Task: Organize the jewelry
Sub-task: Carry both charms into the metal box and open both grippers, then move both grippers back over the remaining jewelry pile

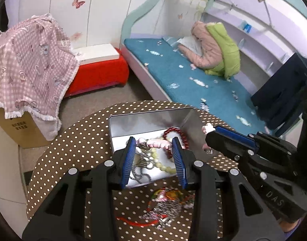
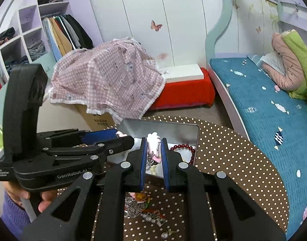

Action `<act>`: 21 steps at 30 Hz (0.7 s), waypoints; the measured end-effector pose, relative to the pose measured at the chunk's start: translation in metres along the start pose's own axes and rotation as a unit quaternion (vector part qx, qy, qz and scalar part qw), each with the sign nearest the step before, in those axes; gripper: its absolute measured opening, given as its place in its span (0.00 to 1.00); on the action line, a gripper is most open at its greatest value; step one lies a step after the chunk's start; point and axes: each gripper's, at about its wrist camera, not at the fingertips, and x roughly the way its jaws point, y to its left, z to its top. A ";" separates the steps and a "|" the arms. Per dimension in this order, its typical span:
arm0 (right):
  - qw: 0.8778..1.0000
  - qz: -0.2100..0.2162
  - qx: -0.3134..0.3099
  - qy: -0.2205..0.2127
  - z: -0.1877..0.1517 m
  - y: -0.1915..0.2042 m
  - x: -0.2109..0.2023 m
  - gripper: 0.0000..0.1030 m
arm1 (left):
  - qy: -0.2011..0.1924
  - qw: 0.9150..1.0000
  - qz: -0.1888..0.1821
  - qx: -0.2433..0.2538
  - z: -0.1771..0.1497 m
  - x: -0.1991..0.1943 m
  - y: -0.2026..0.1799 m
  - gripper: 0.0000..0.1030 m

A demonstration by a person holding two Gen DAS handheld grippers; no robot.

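A round counter [image 1: 77,140] covered in brown cloth with white polka dots carries a shallow rectangular metal tin [image 1: 149,118], its shiny walls reflecting what lies inside. In the tin rest a bracelet of glossy dark-red round beads [image 1: 174,132], a strand of pale yellowish-green beads [image 1: 163,165], a tangle of silver chain [image 1: 142,166] and a soft pink-and-white plush charm [image 1: 157,143].

The left gripper [image 1: 153,156] hangs over the near end of the tin with its ribbed blue pads spread wide apart, nothing between them; the chain and pale beads show through the gap.

The right gripper [image 2: 154,156] has its blue pads drawn close on the pink-and-white plush charm [image 2: 154,143]. The charm's long axis runs along the fingers, its fluffy white end pointing away from the camera toward the far wall of the tin, and a bit of metal ring hangs at its near end. From the left wrist view, this gripper [image 1: 208,132] comes in from the right, level with the tin's right wall, a white tuft poking past its tip.

On the cloth just in front of the tin lies a loose heap of more jewelry [image 1: 165,206]: silver chains, colourful enamel-like pieces and a red cord, blurred in both views.

Beyond the counter stand a bed with a teal cover [image 2: 259,108] and a cardboard box draped in pink checked fabric [image 2: 111,80].
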 end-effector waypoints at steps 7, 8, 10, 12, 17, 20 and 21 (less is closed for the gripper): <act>1.000 -0.007 0.001 0.029 -0.011 -0.007 0.025 0.12 | 0.018 1.000 0.002 0.008 -0.006 0.021 0.000 0.37; 0.999 -0.007 0.001 0.032 -0.013 -0.007 0.027 0.12 | 0.019 1.000 0.006 0.010 -0.007 0.023 -0.001 0.37; 0.999 -0.006 0.002 0.035 -0.014 -0.008 0.030 0.12 | 0.020 1.000 0.010 0.015 -0.007 0.026 0.000 0.36; 0.999 -0.006 0.005 0.037 -0.015 -0.009 0.031 0.12 | 0.020 1.000 0.010 0.014 -0.009 0.027 -0.001 0.37; 0.999 -0.001 0.009 0.038 -0.015 -0.011 0.032 0.13 | 0.014 1.000 0.008 0.013 -0.009 0.027 -0.003 0.39; 0.999 0.002 0.012 0.038 -0.015 -0.011 0.032 0.13 | 0.015 1.000 0.012 0.017 -0.010 0.026 -0.002 0.40; 0.999 0.003 0.013 0.038 -0.015 -0.011 0.032 0.14 | 0.013 1.000 0.013 0.018 -0.010 0.025 -0.003 0.41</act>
